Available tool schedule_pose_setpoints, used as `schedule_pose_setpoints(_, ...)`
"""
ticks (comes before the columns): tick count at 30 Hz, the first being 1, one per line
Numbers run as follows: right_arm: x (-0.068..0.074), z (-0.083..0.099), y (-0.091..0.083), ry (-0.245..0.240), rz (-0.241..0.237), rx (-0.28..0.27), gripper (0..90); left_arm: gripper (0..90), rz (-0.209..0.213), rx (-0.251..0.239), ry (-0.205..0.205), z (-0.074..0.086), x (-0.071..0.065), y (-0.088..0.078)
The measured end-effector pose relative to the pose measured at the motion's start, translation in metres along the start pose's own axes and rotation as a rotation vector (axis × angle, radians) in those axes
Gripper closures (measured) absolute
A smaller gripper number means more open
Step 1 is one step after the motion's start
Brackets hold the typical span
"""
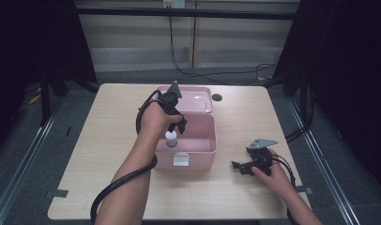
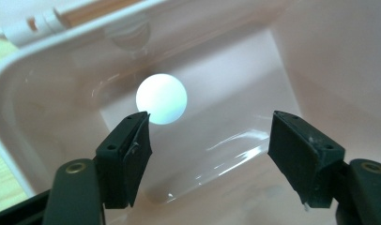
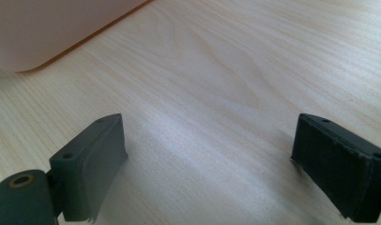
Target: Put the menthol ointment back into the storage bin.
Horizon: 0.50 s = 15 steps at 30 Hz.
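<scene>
From above, your left gripper [image 1: 175, 123] hangs over the open pink box [image 1: 200, 145] at the middle of the table [image 1: 109, 140], its jaws pointing down into the box. A small white-capped bottle [image 1: 171, 139] stands upright inside, near the box's left wall and just below the jaws. The box's lid [image 1: 198, 99] lies folded back on the far side, and a white latch [image 1: 180, 159] shows on the near wall. Your right gripper [image 1: 240, 167] rests low on the table well to the right of the box, jaws turned toward it, a grey plate [image 1: 262, 142] on top. A cable loops from your left forearm.

In the left gripper view, you look straight down into the box [image 2: 48, 61]. The bottle's round white cap [image 2: 161, 99] sits beyond the left jaw and touches neither pad [image 2: 134, 154]. The jaws stand spread with nothing between them, the pale pink floor showing in the gap. A clear film or glare streaks that floor; which it is cannot be told.

In the right gripper view, your jaws stand spread wide above bare wood grain [image 3: 217, 70], gripping nothing. A rounded corner of the box [image 3: 43, 33] shows at the upper left, apart from both pads [image 3: 102, 154].
</scene>
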State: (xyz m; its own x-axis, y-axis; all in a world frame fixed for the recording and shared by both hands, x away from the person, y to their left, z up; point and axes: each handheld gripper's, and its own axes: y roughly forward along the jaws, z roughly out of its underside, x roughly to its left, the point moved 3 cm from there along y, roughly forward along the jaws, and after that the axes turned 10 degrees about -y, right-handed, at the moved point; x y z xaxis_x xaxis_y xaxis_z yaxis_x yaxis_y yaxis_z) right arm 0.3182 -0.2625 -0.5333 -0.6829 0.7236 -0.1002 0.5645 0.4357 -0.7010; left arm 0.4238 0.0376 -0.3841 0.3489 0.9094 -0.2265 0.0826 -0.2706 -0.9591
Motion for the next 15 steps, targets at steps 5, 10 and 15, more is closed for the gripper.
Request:
schedule_pose_setpoints(5, 0.000, 0.000, 0.000, 0.000, 0.000, 0.001, 9.4, 26.1, 0.003, -0.022, 0.038, 0.000, -0.003, -0.010)
schedule_pose_setpoints(10, 0.000, 0.000, 0.000, 0.000, 0.000, 0.000, 9.4, 21.8, 0.002, -0.038, 0.081, 0.000, -0.006, -0.017)
schedule_pose_setpoints(15, 0.000, 0.000, 0.000, 0.000, 0.000, 0.001, 9.4, 19.9, 0.007, -0.045, 0.107, 0.001, -0.008, -0.024)
